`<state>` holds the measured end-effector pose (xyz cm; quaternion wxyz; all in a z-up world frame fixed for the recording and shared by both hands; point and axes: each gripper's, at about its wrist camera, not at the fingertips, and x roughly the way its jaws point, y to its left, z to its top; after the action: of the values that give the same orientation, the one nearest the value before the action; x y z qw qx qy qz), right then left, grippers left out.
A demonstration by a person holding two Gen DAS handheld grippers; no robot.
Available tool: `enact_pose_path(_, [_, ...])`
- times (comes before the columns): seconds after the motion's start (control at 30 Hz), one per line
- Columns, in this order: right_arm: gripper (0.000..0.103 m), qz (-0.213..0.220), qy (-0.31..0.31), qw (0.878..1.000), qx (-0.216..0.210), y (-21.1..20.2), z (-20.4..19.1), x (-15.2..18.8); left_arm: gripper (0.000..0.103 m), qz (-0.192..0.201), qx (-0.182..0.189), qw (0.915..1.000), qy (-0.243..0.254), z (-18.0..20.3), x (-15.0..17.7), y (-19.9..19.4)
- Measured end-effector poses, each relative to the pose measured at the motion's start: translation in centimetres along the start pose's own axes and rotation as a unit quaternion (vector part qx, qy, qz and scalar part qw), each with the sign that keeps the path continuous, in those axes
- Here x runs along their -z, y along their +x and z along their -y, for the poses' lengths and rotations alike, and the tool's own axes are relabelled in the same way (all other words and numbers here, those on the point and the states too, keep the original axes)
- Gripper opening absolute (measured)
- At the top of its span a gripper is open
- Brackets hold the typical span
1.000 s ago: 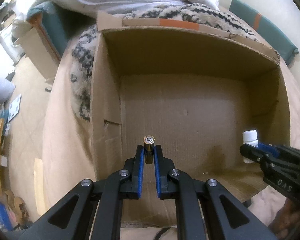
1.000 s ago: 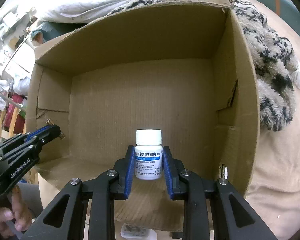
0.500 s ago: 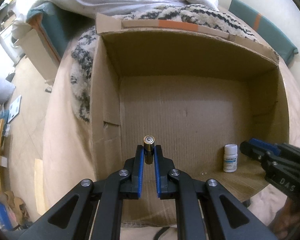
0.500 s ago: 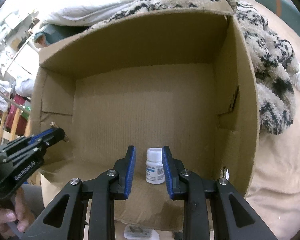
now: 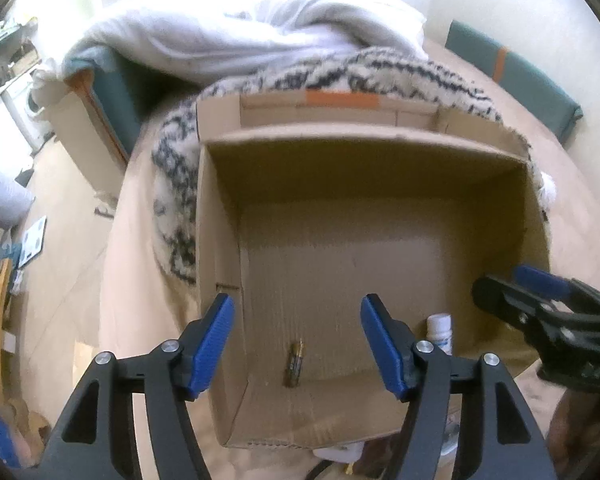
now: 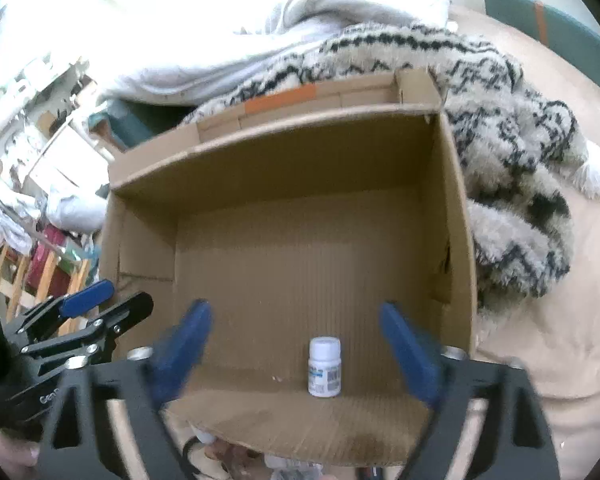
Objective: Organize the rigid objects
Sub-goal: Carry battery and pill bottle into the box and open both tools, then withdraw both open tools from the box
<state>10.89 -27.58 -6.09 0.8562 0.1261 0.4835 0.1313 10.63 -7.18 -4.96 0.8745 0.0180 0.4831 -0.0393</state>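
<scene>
The battery (image 5: 294, 364) is now found lying on its side on the floor of the cardboard box (image 5: 364, 148), near the front wall and the left side; a second ago it was clamped upright between the fingers of the left gripper (image 5: 296, 344). That gripper is now seen spread wide and empty, drawn back above the box's near edge. The pill bottle (image 6: 324, 367) is observed standing upright on the box floor toward the front right, apart from the battery; it was released half a second ago, and the right gripper (image 6: 296, 350) has since been opened further, with nothing held between its blue pads. Motion blur on those pads suggests that withdrawal is in progress. Both items are therefore judged to be deposited, and both tools freed for another pick. Small items are partly visible below the box's front edge, but cannot be identified. The box is noted resting on a beige surface, with a patterned fleece blanket (image 6: 512, 200) against its far and right sides.
</scene>
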Motion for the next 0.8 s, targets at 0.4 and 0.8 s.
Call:
enact_pose_path(0.4, [0.103, 0.049, 0.014, 0.999, -0.010, -2.9, 0.4, -0.3, 0.064, 0.020, -0.002, 0.9997, -0.012, -0.8, -0.2, -2.4])
enact_pose_path(0.8, [0.103, 0.071, 0.005, 0.997, -0.023, -7.6, -0.1, 2.1, 0.069, 0.019, -0.008, 0.9980, -0.059, -3.9, 2.4, -5.6])
